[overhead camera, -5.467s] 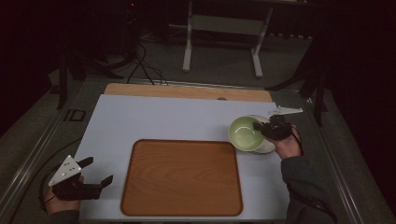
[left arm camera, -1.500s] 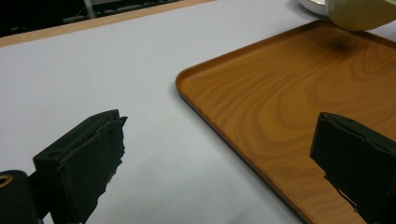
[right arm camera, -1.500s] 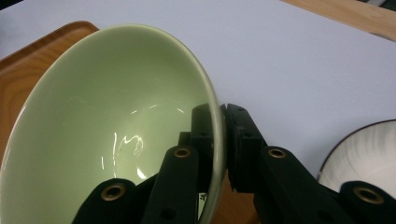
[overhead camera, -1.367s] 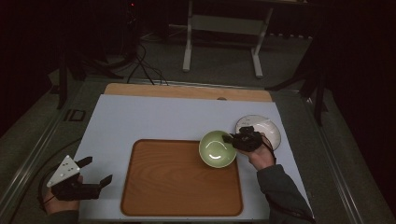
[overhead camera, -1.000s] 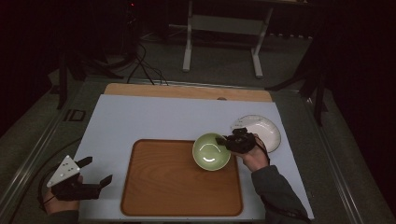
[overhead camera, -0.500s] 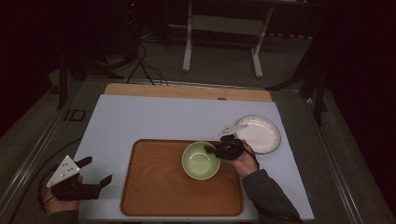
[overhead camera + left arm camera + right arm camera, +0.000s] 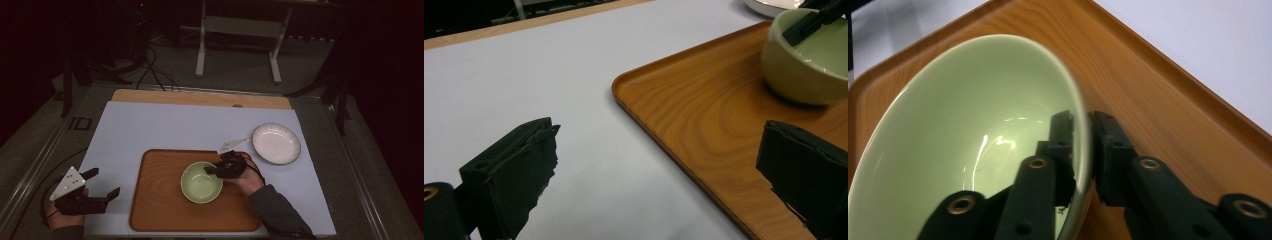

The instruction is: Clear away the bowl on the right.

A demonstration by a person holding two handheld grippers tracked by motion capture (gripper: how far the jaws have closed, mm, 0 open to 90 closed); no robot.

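Two jaws astride bowl (image 7: 963, 130) rim, loosening | bowl on tray (image 7: 160, 200)

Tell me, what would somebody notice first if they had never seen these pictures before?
Probably the pale green bowl, sitting on the brown wooden tray in the middle of the table. The right gripper has one of its black fingers inside the bowl's rim and the other outside. Next comes the white plate, lying off the tray on the far right of the light mat, while the left gripper waits open at the near left corner.
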